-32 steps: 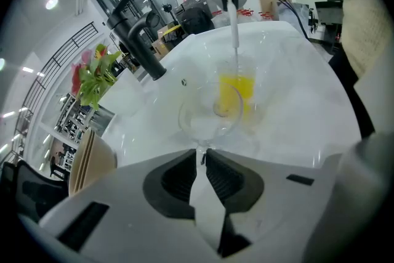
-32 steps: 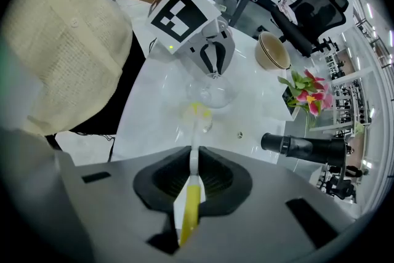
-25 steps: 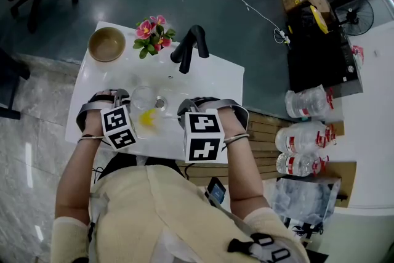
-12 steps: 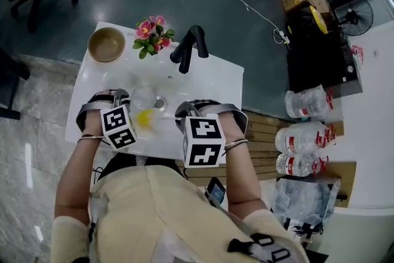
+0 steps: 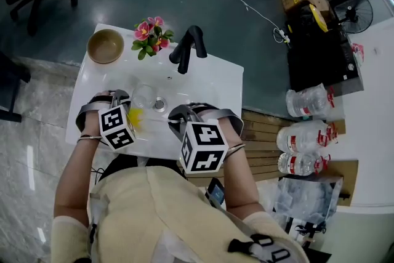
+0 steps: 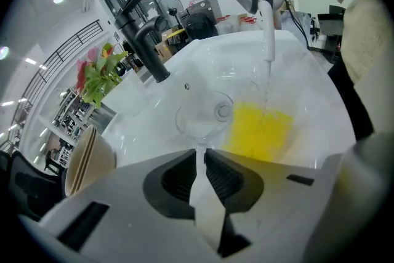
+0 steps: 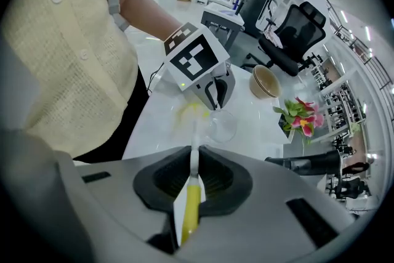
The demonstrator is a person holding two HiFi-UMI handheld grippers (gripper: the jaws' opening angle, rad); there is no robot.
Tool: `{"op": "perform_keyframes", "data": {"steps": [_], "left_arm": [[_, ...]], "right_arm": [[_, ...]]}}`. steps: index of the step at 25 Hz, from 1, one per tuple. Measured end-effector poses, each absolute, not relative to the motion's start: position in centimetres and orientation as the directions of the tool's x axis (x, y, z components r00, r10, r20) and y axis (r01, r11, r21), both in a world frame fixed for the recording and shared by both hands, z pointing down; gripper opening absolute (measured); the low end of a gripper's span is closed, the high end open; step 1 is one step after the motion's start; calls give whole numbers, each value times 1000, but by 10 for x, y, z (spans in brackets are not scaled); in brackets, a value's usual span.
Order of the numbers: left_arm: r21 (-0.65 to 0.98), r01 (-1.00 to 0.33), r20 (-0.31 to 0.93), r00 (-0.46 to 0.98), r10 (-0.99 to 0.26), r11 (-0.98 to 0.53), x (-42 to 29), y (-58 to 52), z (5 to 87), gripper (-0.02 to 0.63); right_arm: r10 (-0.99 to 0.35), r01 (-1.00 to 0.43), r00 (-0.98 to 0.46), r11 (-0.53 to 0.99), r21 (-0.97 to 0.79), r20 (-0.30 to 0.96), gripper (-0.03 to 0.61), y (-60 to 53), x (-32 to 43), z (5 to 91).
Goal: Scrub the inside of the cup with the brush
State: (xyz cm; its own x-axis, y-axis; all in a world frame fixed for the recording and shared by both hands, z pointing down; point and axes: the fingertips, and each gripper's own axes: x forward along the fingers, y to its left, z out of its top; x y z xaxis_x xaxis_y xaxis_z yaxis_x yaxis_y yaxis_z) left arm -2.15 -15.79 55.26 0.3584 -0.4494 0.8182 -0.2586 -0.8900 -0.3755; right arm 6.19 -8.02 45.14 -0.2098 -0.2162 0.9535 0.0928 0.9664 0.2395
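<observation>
A clear glass cup (image 6: 200, 120) stands in the white sink (image 5: 209, 80), and my left gripper (image 6: 199, 156) is shut on its near wall. In the head view the cup (image 5: 143, 95) sits just ahead of the left gripper (image 5: 125, 98). My right gripper (image 7: 194, 160) is shut on the brush handle (image 7: 191, 206), which is yellow at the grip and white further out. The yellow brush head (image 6: 258, 129) lies outside the cup, beside it near the left gripper; from above the brush head (image 5: 134, 116) shows at the cup's near side. The right gripper (image 5: 176, 116) hovers right of the cup.
A black faucet (image 5: 188, 46) rises at the back of the sink, and the drain (image 5: 160, 104) is right of the cup. A wooden bowl (image 5: 106, 44) and pink flowers (image 5: 151, 31) stand at the back left. Water bottles (image 5: 305, 138) lie on the floor at right.
The right gripper has swung toward me and to the left, carrying the yellow brush head leftward toward the left gripper. The left gripper and cup have stayed put.
</observation>
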Motion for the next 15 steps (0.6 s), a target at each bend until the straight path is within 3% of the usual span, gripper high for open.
{"op": "perform_keyframes", "data": {"steps": [15], "left_arm": [[-269, -331, 805, 439, -400, -904, -22, -152, 540, 57]], "right_arm": [[-207, 56, -253, 972, 228, 945, 48, -80, 69, 456]]}}
